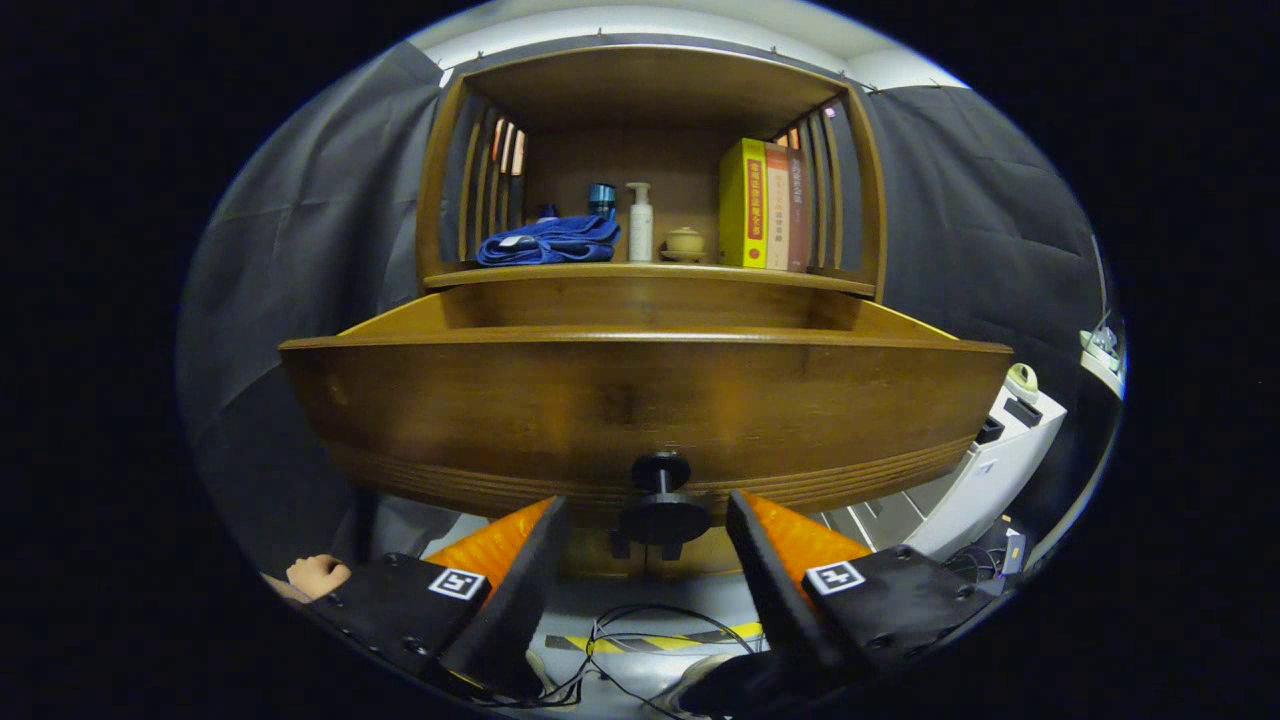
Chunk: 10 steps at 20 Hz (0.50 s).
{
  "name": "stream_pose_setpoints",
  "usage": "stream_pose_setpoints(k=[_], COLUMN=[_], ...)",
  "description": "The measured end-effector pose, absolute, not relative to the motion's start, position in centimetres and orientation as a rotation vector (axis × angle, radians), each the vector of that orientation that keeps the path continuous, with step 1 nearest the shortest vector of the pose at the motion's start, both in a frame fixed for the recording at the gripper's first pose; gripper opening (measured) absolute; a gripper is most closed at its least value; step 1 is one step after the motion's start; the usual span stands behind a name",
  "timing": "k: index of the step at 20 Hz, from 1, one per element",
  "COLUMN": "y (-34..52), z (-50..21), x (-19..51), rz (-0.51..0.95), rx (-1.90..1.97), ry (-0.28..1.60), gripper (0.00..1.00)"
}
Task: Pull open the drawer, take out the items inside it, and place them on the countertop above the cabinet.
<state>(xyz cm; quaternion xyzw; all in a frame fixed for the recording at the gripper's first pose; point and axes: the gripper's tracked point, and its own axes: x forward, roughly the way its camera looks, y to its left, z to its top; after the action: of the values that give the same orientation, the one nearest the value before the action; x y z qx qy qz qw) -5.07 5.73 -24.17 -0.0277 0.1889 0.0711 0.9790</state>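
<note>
Gripper (pixel 648 525) spread wide, its 2 fingers flanking the round black drawer knob (pixel 662 505) without touching it. Behind the knob, the brown wooden drawer (pixel 640 400) stands pulled out. Beyond, on the cabinet's wooden countertop (pixel 650 271): folded blue cloth (pixel 550 241), white pump bottle (pixel 640 222), yellow book (pixel 744 203).

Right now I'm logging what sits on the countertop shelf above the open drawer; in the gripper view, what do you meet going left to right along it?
Folded blue cloth → white pump bottle → small beige lidded pot → yellow book → orange book → brown book. The gripper is open around the drawer's black knob.
</note>
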Motion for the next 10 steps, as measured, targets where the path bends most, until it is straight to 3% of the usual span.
stream_pose_setpoints(k=[2, 10], y=[5.2, 7.2], z=[-22.4, -11.5], x=[-5.3, -4.5], rz=[0.150, 0.298], rx=[-0.044, -0.063], ry=[0.401, 0.362], gripper=[0.99, 1.00])
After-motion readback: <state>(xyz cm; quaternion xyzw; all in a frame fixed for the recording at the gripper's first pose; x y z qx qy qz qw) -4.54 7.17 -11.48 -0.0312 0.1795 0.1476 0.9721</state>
